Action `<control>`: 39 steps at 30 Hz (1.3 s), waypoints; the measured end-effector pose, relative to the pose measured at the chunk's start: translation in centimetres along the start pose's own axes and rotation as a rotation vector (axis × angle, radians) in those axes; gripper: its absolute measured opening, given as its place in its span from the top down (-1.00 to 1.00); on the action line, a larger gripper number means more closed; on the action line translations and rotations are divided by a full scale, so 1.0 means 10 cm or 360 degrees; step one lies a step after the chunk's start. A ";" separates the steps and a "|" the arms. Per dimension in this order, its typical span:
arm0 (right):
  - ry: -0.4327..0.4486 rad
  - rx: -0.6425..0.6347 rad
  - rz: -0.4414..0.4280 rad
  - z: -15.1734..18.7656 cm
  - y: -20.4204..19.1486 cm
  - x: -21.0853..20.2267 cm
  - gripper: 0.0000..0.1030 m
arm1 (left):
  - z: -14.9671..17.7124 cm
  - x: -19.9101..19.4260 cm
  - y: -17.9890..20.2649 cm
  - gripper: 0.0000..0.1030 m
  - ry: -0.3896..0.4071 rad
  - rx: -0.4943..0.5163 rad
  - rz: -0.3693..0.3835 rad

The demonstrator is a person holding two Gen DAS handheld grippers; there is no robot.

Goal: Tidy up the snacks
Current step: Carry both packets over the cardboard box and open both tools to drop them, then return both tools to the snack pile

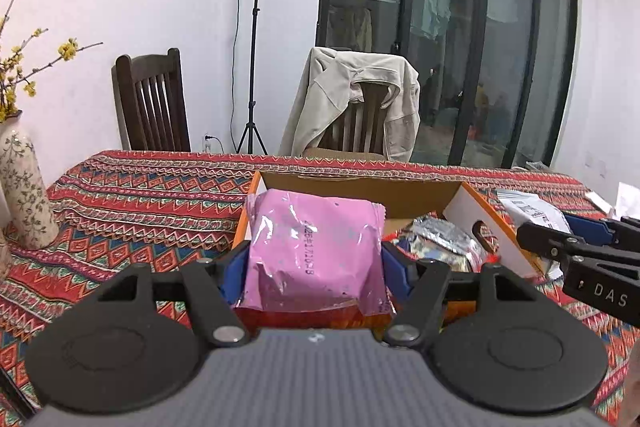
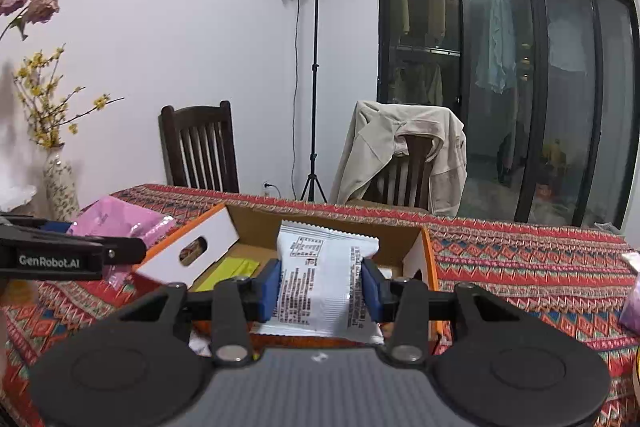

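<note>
Both packets look light, soft and crinkly, likely slippery film, so we judge a squeeze across the puffed middle safer than pinching a sealed edge. The left gripper [image 1: 314, 263] is clamped on the pink packet [image 1: 316, 247] by its sides, the right gripper [image 2: 320, 279] likewise on the white printed packet [image 2: 324, 279]. Each points forward and slightly down, side by side over the open cardboard box [image 2: 404, 231] on the bench [image 2: 520, 267], where other snacks already lie.
</note>
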State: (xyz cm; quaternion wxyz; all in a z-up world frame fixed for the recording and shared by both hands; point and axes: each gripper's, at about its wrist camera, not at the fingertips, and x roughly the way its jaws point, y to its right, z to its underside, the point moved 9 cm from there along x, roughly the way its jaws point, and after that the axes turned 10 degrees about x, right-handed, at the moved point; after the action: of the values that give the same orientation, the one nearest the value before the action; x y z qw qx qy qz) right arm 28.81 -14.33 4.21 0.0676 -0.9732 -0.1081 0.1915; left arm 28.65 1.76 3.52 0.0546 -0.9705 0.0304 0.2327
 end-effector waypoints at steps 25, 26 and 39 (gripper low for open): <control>-0.0073 0.0100 0.0064 0.16 0.25 0.99 0.19 | 0.04 0.95 -0.05 -0.34 -0.0057 -0.0046 -0.0091; -0.0081 0.0102 0.0064 0.19 0.26 1.01 0.18 | 0.05 0.95 -0.06 -0.37 -0.0056 -0.0051 -0.0096; -0.0070 0.0166 0.0065 0.23 0.33 0.97 -1.00 | -0.01 0.81 -0.18 -1.00 0.0047 -0.0150 -0.0183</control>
State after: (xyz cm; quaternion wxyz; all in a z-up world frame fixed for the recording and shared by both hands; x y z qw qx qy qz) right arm 37.25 -14.99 -1.96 0.1117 -0.9659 -0.0795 0.2197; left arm 36.06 3.24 0.11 0.0217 -0.9755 -0.0355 0.2159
